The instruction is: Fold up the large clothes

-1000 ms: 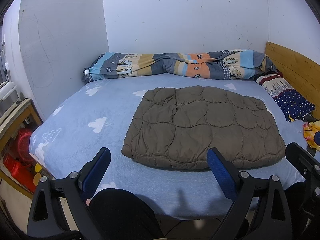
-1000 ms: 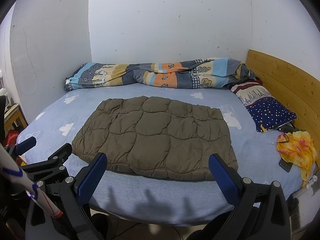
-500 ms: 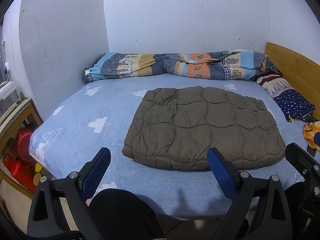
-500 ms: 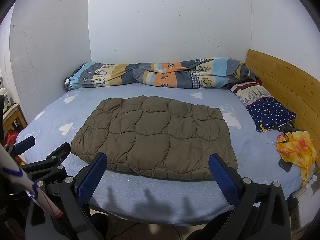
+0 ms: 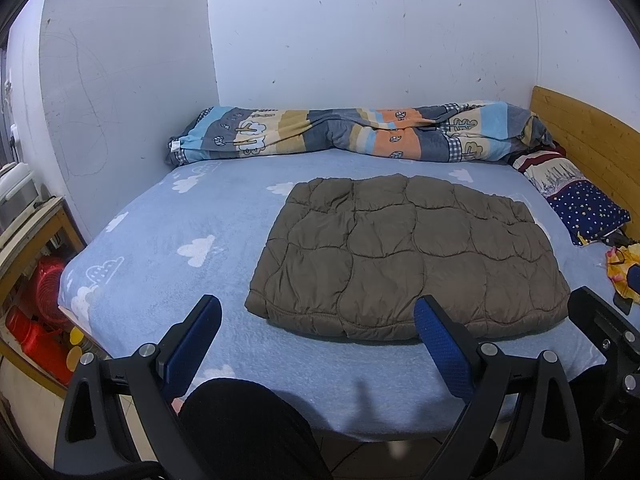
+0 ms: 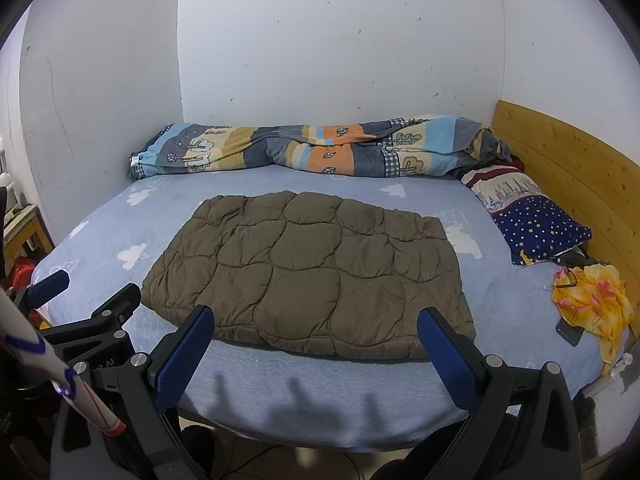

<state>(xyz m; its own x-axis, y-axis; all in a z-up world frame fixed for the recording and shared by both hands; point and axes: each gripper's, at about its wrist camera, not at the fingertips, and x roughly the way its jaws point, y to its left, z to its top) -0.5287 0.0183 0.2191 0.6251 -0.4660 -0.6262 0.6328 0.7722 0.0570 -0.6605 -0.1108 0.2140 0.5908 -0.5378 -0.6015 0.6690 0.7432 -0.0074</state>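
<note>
So, the brown quilted jacket [image 5: 408,256] is seen folded into a flat rectangle on the bed [image 5: 168,240], right in the middle of the blue cloud-print sheet. Nothing is being gripped at all. The left tool [image 5: 318,320] is held spread wide open, empty, just short of the bed's near edge; the jacket's near left corner is framed between its blue pads [image 5: 192,344], a bit ahead of the tips and not touched. A dark-clothed knee [image 5: 244,428] is seen directly below that tool.

Same deal on the other side: the right tool [image 6: 316,332] is held wide open with nothing in it, and the jacket's near hem is lined up just ahead of it, apart from the fingers. In the right wrist view the left tool is caught off to the left, low by the bed edge, beside a white stick with blue marks and a red band [image 6: 60,380].

Past the jacket, a striped patterned duvet [image 5: 360,132] is bunched along the far wall. Ahead and to the right, a star-print pillow [image 6: 536,224] is leaned near the wooden headboard [image 6: 568,168], with a crumpled yellow cloth [image 6: 592,300] nearer the right tool and a dark phone [image 6: 570,330] touching it. Red plastic stuff [image 5: 36,312] is stashed low to the left of the left tool, under a wooden side table [image 5: 36,228].
</note>
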